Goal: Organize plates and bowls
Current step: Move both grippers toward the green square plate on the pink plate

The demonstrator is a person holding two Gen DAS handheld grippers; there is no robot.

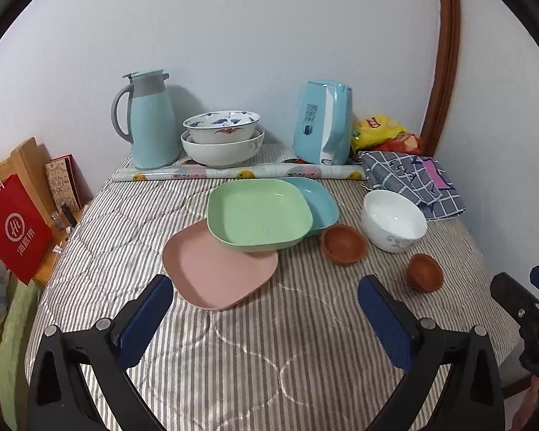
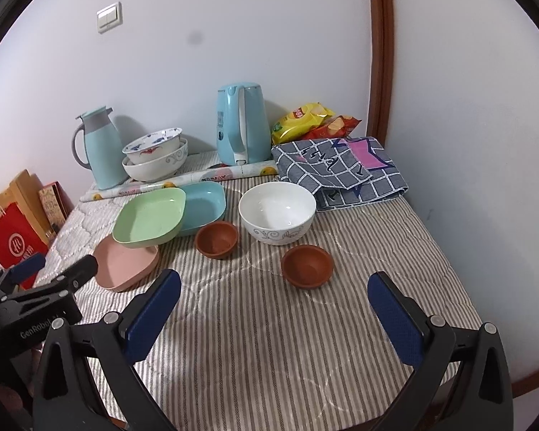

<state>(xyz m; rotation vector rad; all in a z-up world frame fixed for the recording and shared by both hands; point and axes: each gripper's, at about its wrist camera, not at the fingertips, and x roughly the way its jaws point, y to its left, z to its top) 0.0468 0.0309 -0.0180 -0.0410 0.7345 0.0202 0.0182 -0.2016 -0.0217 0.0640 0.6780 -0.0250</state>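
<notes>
Both tongs hover over the near part of the striped quilted table cover point(image 2: 269, 341), each with its blue-padded jaws spread wide and nothing between them: the left gripper point(image 1: 266, 318) just short of the pink plate point(image 1: 215, 269), the right gripper point(image 2: 275, 309) just short of the nearer brown bowl point(image 2: 307, 265). Ahead of the left gripper, three square plates overlap in a row running from near left to far right; the green plate point(image 1: 258, 213) sits tilted on the far edge of the pink one and covers the left part of the blue plate point(image 1: 318, 201). To their right stands an upright white bowl point(image 2: 277, 215) with a grey scroll pattern, flanked by two small brown bowls; the farther brown bowl point(image 2: 216, 239) lies between the plates and the white bowl, apart from both. All three open upward. Along the wall, from left to right, stand a pale blue thermos jug point(image 1: 149, 122), two nested bowls point(image 1: 222, 140) with the painted one inside the plain white one, a pale blue electric kettle point(image 1: 321, 124), snack packets point(image 1: 381, 131) and a folded checked cloth point(image 1: 413, 179). A rolled printed sheet point(image 1: 233, 172) lies crosswise between this row and the plates. A red paper bag point(image 1: 16, 230) stands beside the table on the left.
</notes>
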